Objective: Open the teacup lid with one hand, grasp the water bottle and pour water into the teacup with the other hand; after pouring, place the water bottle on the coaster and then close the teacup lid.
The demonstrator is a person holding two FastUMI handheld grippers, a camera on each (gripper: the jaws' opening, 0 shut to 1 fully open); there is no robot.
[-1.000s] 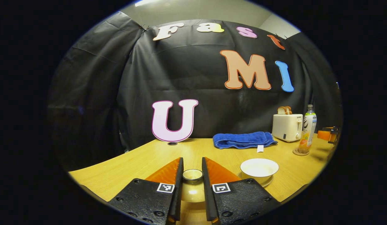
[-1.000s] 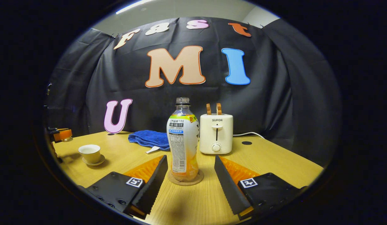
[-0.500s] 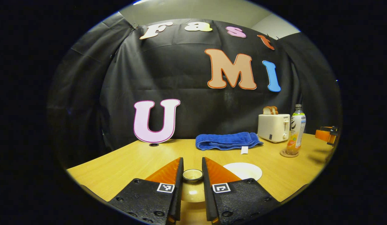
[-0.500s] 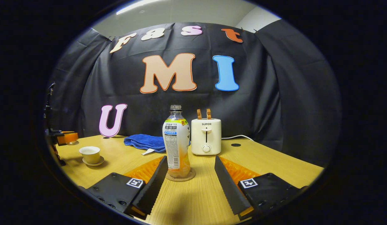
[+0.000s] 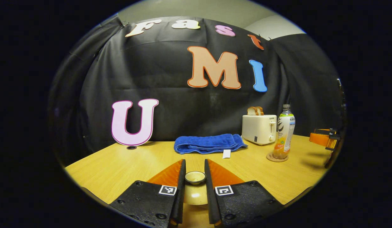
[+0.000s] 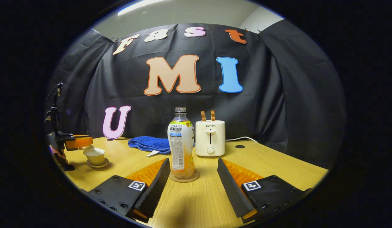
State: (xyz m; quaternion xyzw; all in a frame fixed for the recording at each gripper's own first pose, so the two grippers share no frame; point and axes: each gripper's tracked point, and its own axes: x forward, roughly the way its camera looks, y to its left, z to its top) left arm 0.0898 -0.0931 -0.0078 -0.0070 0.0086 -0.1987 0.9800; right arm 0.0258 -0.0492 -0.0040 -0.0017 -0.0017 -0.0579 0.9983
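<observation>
My left gripper point(image 5: 195, 167) is shut on the knob of the pale teacup lid point(image 5: 195, 178), which it holds level between its fingers. In the right gripper view that same left gripper point(image 6: 76, 142) holds the lid point(image 6: 85, 147) just above the left rim of the teacup point(image 6: 95, 155), which stands on its saucer point(image 6: 98, 164). The water bottle point(image 6: 181, 142) stands upright on the round coaster point(image 6: 184, 178). My right gripper point(image 6: 193, 163) is open just in front of the bottle, a finger to each side, not touching it. The bottle point(image 5: 284, 133) also appears at the right in the left gripper view.
A white toaster point(image 6: 210, 138) with bread slices stands behind the bottle, its cord trailing right. A folded blue towel point(image 6: 148, 143) lies at the back of the wooden table point(image 6: 278, 164). The right gripper point(image 5: 324, 139) shows at the far right of the left gripper view.
My left gripper has carried the lid sideways until it hangs over the teacup, which slid out of the left gripper view. My right gripper has drawn back a little from the bottle.
</observation>
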